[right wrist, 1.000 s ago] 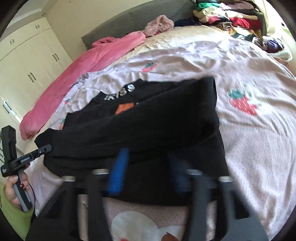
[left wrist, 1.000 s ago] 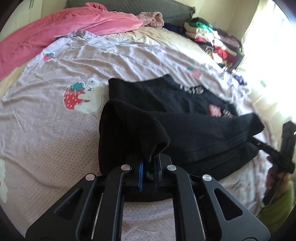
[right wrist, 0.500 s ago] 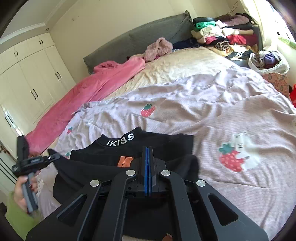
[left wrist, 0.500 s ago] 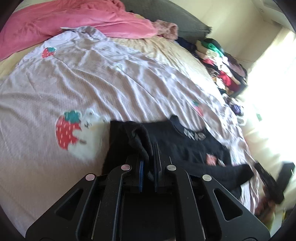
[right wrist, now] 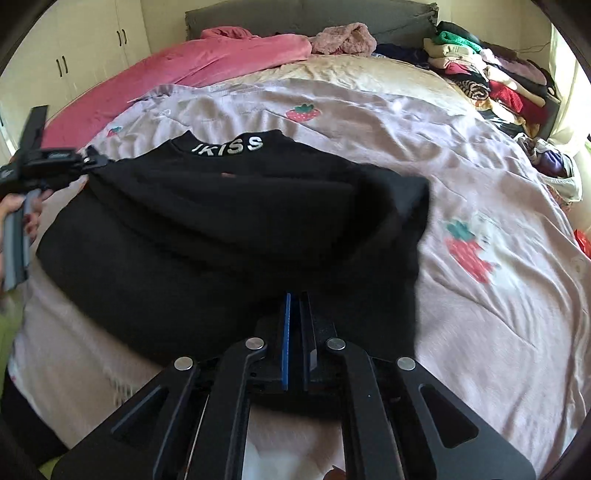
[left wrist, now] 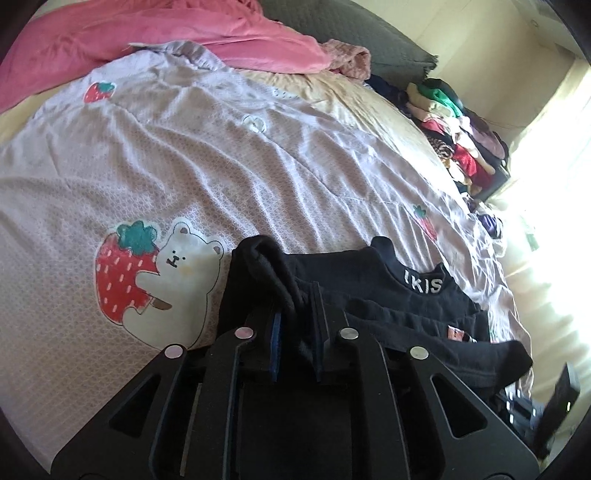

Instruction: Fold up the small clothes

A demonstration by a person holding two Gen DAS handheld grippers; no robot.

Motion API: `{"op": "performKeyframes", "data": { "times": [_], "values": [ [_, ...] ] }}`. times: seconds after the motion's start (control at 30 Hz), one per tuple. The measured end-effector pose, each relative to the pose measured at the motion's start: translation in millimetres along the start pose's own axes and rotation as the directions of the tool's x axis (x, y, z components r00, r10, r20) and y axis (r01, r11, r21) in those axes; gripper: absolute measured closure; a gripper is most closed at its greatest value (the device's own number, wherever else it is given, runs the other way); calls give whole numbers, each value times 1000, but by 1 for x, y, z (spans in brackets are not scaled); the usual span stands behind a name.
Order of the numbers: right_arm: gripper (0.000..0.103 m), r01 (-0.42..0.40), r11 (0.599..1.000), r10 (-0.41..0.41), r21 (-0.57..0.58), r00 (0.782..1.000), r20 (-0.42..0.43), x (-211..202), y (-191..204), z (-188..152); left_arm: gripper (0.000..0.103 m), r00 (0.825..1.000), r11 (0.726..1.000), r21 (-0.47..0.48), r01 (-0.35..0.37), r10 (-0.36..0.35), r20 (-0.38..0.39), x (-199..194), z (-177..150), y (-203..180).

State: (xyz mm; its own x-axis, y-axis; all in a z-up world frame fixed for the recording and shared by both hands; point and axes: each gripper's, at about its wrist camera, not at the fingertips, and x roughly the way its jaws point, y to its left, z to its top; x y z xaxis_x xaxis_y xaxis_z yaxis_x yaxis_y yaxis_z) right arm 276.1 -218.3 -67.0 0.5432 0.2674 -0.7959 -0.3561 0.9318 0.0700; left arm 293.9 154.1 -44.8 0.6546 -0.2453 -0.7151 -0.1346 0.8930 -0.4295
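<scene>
A small black top (right wrist: pixel 229 221) with white "IKISS" lettering on its collar lies partly folded on a lilac strawberry-print bedspread (right wrist: pixel 480 314). It also shows in the left wrist view (left wrist: pixel 406 306). My left gripper (left wrist: pixel 297 306) is shut on a bunched black edge of the top, at its left side near the collar end. It also shows at the left of the right wrist view (right wrist: pixel 92 162), touching the top's corner. My right gripper (right wrist: pixel 295 306) is shut on the top's near edge, with fabric draped over the fingertips.
A pink blanket (left wrist: pixel 147 40) lies across the head of the bed by a dark grey headboard (right wrist: pixel 314 18). A pile of mixed clothes (right wrist: pixel 491 77) sits at the far right corner. White wardrobe doors (right wrist: pixel 85 55) stand at the left. A strawberry-and-bear print (left wrist: pixel 147 277) is left of the top.
Both grippers have carried the top's lower part up toward the collar, folding it over. The right gripper, open a second ago, is now shut on the fabric.
</scene>
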Motion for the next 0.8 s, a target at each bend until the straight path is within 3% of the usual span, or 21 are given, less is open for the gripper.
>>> {"op": "performKeyframes", "data": {
  "times": [0.07, 0.23, 0.4, 0.47, 0.53, 0.63, 0.8],
  "values": [
    [96, -48, 997, 46, 59, 998, 34, 7, -5, 18, 88, 1000, 1000, 8, 8, -8, 6, -4, 2, 2],
    [90, -132, 966, 121, 221, 991, 64, 26, -34, 58, 86, 999, 999, 11, 45, -45, 17, -12, 7, 7],
    [85, -70, 954, 51, 291, 996, 72, 41, -59, 75, 86, 996, 996, -8, 83, -83, 30, -17, 9, 14],
    [82, -65, 949, 41, 308, 996, 83, 38, -66, 74, 78, 996, 997, 2, 76, -76, 50, -22, 9, 14],
    [81, -58, 947, 28, 317, 995, 97, 31, -70, 69, 77, 994, 997, 14, 74, -75, 84, -29, 12, 16],
    [63, -36, 949, -6, 312, 991, 132, 15, -75, 62, 77, 995, 999, 2, 43, -43, 85, -29, 14, 24],
    [32, 81, 966, -114, 246, 986, 121, 9, -77, 61, 75, 1000, 1000, 1, -18, 18, -6, -7, 5, 34]
  ]
}}
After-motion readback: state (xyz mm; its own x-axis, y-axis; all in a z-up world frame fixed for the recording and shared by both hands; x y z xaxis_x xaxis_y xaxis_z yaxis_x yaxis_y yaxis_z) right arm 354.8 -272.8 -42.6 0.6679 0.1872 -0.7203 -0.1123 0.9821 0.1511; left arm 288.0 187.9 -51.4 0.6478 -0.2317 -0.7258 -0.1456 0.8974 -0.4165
